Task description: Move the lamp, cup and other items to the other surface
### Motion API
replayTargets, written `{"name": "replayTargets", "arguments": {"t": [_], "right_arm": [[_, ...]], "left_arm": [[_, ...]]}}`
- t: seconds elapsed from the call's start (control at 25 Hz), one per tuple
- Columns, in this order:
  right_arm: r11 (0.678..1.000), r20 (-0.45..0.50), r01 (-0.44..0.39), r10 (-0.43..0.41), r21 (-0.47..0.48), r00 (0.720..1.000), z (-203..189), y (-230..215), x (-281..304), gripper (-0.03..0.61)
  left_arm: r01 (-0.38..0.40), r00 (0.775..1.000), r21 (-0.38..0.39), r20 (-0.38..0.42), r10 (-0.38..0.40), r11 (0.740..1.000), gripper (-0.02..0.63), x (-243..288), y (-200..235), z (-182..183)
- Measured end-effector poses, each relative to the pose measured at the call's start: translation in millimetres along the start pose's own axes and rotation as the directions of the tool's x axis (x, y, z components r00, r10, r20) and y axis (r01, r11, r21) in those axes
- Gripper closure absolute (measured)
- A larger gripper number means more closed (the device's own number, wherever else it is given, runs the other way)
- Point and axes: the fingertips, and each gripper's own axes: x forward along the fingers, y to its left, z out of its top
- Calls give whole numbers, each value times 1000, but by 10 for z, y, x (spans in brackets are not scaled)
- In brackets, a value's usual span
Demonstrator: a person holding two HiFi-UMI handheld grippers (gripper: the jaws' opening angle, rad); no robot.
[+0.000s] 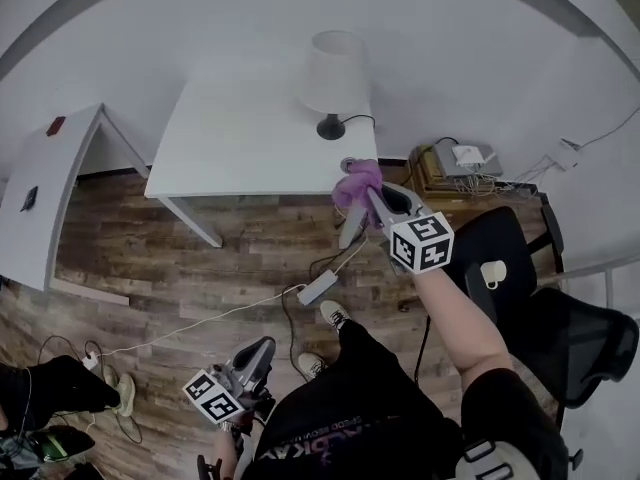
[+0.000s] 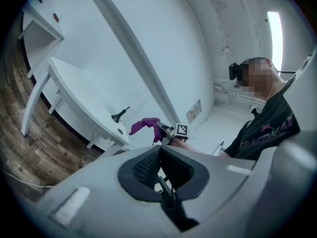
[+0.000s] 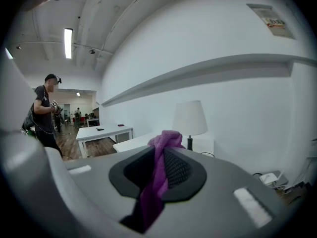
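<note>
My right gripper (image 1: 352, 211) is shut on a purple cloth (image 1: 357, 182), held in the air just off the front right corner of the white table (image 1: 240, 138). In the right gripper view the purple cloth (image 3: 159, 172) hangs pinched between the pads. A white-shaded lamp (image 1: 335, 73) stands at the table's back right, and the lamp (image 3: 190, 118) shows ahead of the right gripper. A white cup (image 1: 492, 273) rests on a black chair (image 1: 520, 243) at the right. My left gripper (image 1: 262, 352) is low by my legs, its jaws together with nothing in them.
A second white table (image 1: 40, 198) with small dark items stands at the left. A power strip (image 1: 318, 288) and cables lie on the wood floor. Boxes and a charger (image 1: 455, 163) sit by the wall. Another person (image 3: 44, 113) stands far off.
</note>
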Motion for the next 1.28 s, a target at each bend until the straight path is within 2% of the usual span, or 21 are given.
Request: {"name": "replayTargets", "arguments": {"t": [0.24, 0.44, 0.68, 0.92, 1.12, 1.28], "right_arm": [[980, -8, 194, -194, 50, 981, -199, -798, -918, 531], [930, -22, 347, -346, 121, 938, -457, -1435, -1669, 531], [869, -57, 463, -461, 173, 886, -788, -2190, -2492, 531], [788, -100, 576, -569, 217, 816, -1224, -3019, -3382, 531], [696, -166, 677, -657, 242, 735, -1710, -3684, -4119, 531], [644, -230, 731, -694, 226, 683, -2114, -4022, -4581, 531]], "left_arm": [[123, 984, -16, -126, -124, 992, 618, 529, -241, -208], [184, 960, -26, -209, -186, 983, 618, 950, -353, -354], [247, 921, -68, -294, -256, 967, 618, 1701, -660, -717], [274, 870, -113, -395, -296, 955, 618, 2370, -1023, -1262], [281, 833, -132, -459, -310, 951, 618, 2865, -1245, -1665], [284, 817, -141, -483, -316, 948, 618, 3192, -1371, -1906]]}}
